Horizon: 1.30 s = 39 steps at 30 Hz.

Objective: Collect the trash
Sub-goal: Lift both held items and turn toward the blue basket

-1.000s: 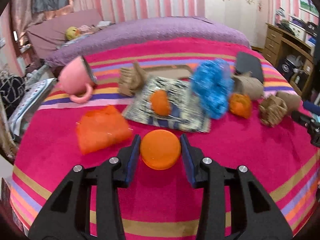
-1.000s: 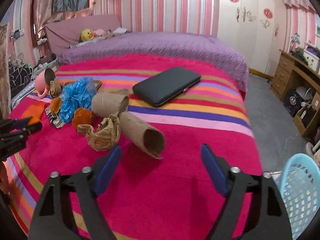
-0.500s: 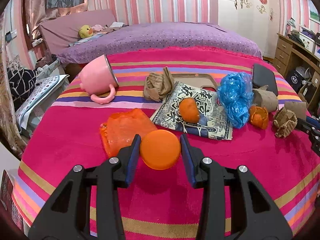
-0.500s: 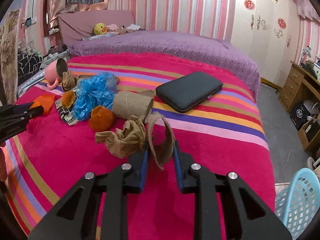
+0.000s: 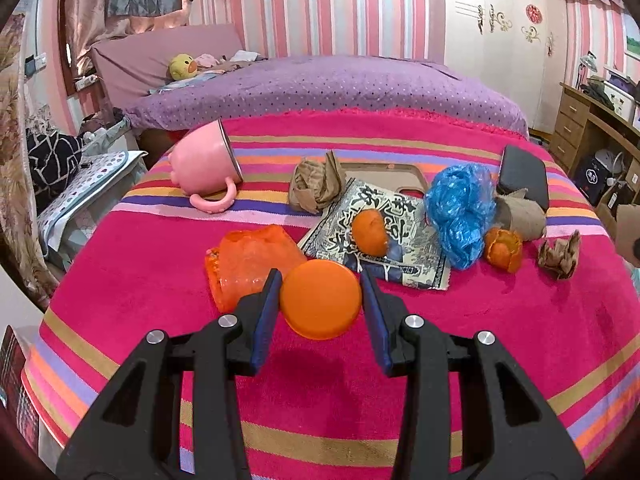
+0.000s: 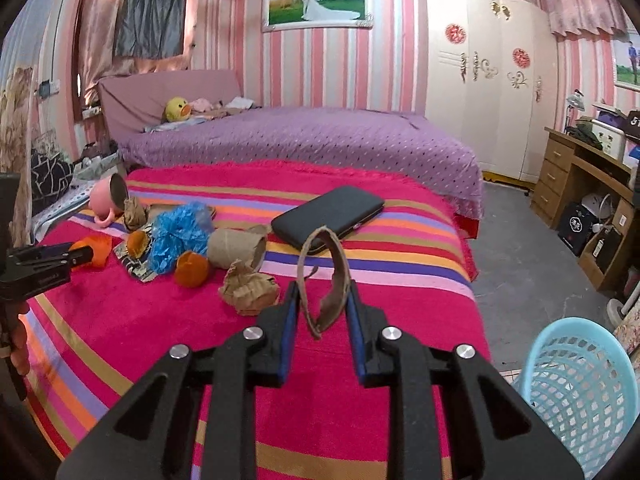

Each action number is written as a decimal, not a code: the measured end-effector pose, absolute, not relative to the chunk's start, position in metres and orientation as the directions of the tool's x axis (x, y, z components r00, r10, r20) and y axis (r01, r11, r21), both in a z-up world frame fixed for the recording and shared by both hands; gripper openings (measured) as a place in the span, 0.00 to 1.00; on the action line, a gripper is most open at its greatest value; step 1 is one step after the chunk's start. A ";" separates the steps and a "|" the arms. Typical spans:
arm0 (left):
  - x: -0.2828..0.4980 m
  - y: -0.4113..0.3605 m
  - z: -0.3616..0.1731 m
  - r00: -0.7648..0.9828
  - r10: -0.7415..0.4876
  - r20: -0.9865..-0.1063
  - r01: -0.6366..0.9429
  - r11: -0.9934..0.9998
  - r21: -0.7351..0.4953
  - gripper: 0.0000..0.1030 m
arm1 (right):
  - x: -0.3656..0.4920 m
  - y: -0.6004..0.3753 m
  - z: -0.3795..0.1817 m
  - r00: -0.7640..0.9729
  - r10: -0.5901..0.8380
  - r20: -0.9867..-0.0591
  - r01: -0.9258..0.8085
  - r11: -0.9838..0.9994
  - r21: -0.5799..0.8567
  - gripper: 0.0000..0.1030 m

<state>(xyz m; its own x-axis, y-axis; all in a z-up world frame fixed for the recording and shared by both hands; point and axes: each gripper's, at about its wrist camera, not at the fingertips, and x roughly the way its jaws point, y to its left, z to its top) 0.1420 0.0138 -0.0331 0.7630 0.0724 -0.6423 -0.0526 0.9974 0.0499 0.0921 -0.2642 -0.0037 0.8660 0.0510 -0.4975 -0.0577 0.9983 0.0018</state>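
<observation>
My left gripper [image 5: 320, 280] is shut on a round orange lid [image 5: 320, 306], held above the striped bedspread [image 5: 140, 280]. My right gripper [image 6: 323, 292] is shut on a squashed cardboard tube [image 6: 339, 264], lifted clear of the bed. Loose trash lies on the bedspread: an orange plastic bag [image 5: 248, 264], a printed wrapper [image 5: 388, 264], two orange peels [image 5: 370, 232] [image 5: 503, 249], a blue plastic bag [image 5: 460, 208], crumpled brown paper [image 5: 316, 186] [image 6: 250, 288] and another cardboard tube [image 6: 236, 246].
A light blue basket [image 6: 576, 392] stands on the floor to the right of the bed. A pink mug [image 5: 204, 168] lies on its side at the back left, and a black case [image 6: 328, 216] rests behind the trash. A wooden desk [image 6: 576, 176] lines the right wall.
My right gripper has closed on the cardboard tube, flattened it and raised it off the bed. My left gripper still holds the orange lid and has tipped a little.
</observation>
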 end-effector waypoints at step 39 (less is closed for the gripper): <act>0.115 -0.100 -0.012 0.809 -0.035 -0.587 0.065 0.997 0.029 0.38 | 0.039 -0.356 0.007 0.895 0.018 -0.446 0.014 0.997 0.070 0.23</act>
